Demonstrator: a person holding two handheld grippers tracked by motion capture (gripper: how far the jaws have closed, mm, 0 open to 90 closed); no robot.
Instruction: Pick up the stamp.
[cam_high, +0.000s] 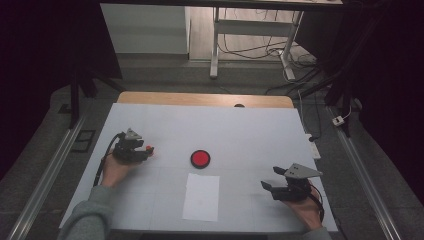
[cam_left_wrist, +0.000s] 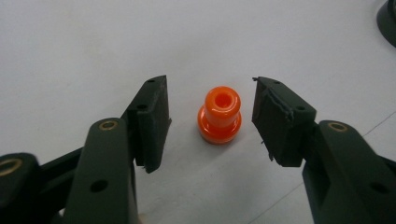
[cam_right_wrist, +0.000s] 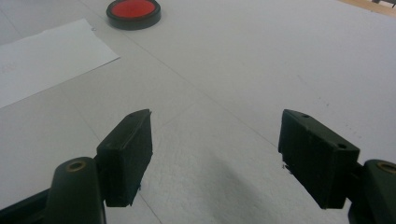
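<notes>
Left gripper (cam_left_wrist: 212, 121) sits low over the worktop (cam_left_wrist: 93, 42), jaws half spread, with the small orange peg (cam_left_wrist: 219, 115) standing upright on the surface between them. Gaps show on both sides of the peg, so the pads are not pressing it; no grip yet. From the high view the same left gripper (cam_high: 145, 151) has the peg (cam_high: 149, 148) right at its tips, a hand (cam_high: 116, 170) behind it. Peg is not lifted, it rests on its flared base, hole facing up.

Right gripper (cam_right_wrist: 215, 154) is spread wide with nothing between the jaws, hovering over bare worktop. Ahead of it and to its left lies the white paper sheet (cam_right_wrist: 42, 60), beyond that the red disc in a black rim (cam_right_wrist: 134, 11). In the high view the right gripper (cam_high: 272, 181) is well apart from peg, the sheet (cam_high: 201, 197) and the disc (cam_high: 200, 159).

Progress, as a judgement: early stage. Approach to the peg is done, and closing, lifting and placing are left. Where the peg should go is unclear; the disc or sheet could be the target, hard to tell at this resolution.
</notes>
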